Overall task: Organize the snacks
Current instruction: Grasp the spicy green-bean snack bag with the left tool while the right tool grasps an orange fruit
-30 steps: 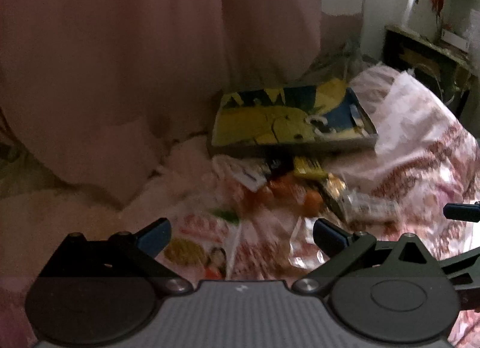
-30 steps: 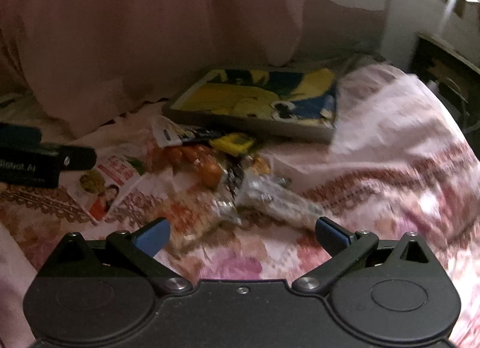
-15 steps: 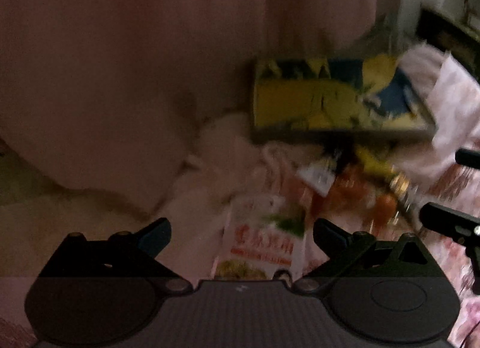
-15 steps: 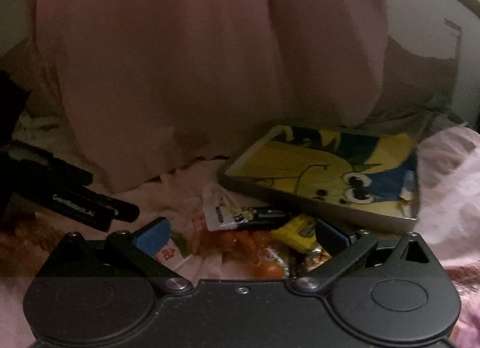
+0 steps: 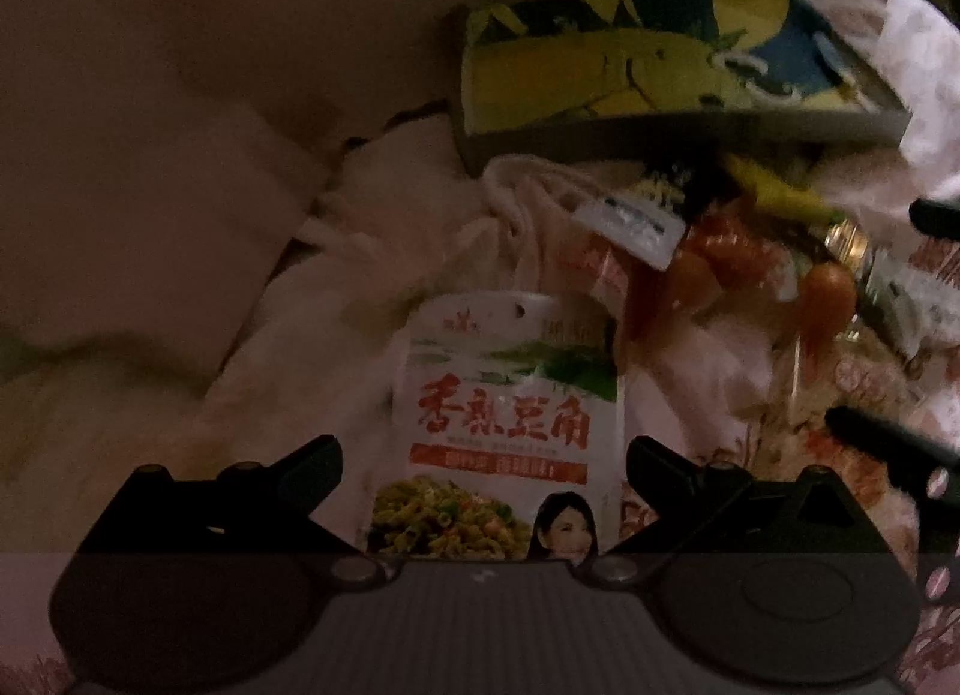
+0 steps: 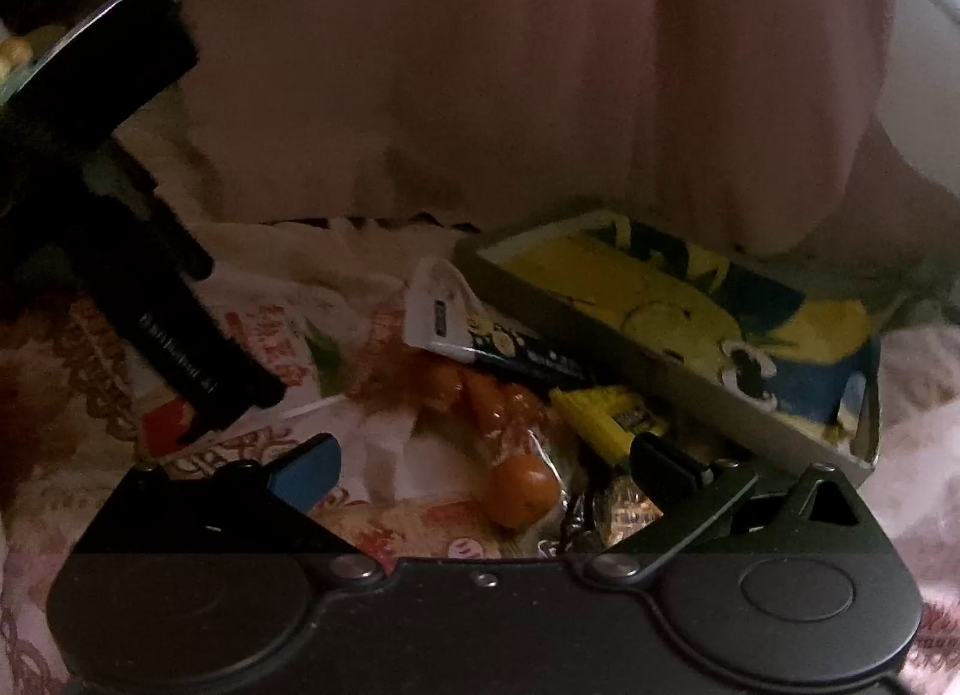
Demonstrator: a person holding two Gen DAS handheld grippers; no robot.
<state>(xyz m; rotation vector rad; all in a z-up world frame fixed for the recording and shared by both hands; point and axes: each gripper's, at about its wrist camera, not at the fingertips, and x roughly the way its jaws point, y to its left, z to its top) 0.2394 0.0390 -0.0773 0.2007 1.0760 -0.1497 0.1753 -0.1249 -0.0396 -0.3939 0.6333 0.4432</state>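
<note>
You've barely begun: your left gripper (image 5: pixel 483 455) and right gripper (image 6: pixel 483 455), both wide open and empty, hover over loose foil snack packets (image 6: pixel 510 443); the shallow yellow-and-blue cartoon tray (image 6: pixel 720 329) looks empty, though dimly lit.

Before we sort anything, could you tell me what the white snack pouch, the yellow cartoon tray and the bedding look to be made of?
White snack pouch: apparently printed plastic film, smooth with a slight sheen and a punched hang hole.
Yellow cartoon tray: likely metal or rigid plastic, judging by its thin grey upright rim; the printed base looks glossy, but I cannot tell for sure.
Bedding: woven fabric, matte, soft folds.
</note>
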